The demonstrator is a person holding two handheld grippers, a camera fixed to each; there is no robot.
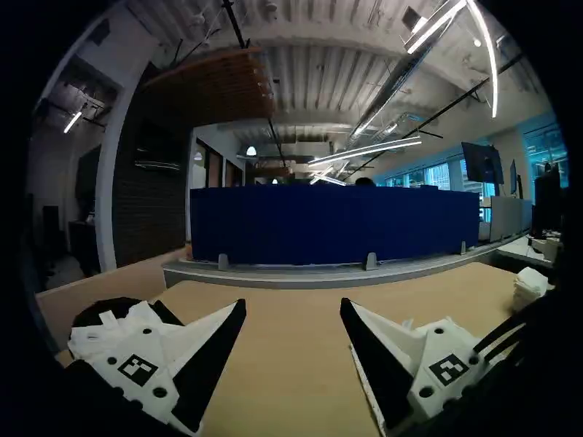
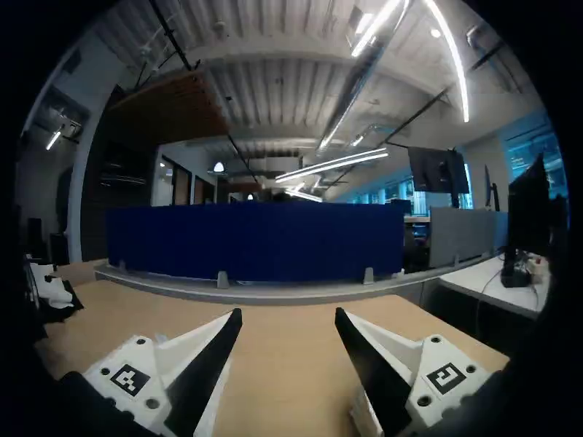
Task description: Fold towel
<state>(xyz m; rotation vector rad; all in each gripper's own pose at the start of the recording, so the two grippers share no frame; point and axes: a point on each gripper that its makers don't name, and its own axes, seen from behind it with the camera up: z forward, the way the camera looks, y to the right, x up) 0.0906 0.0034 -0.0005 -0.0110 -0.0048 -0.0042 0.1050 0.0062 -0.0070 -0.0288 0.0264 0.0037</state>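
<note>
Your left gripper (image 1: 291,301) sits low over the desk (image 1: 291,364), fingers spread apart with bare desktop between them. Beyond the desk's far edge a partition (image 1: 328,226) stands across, running left to right. At the far right of the left gripper view a small bundle (image 1: 530,285) rests on the desk; you cannot tell what it is. Your right gripper (image 2: 286,312) sits likewise over the desk, fingers apart, the partition behind. To its right, across a gap, stands a second desk (image 2: 495,288) carrying a monitor (image 2: 528,211). Another screen (image 2: 437,169) sits above and beyond the partition's right end.
</note>
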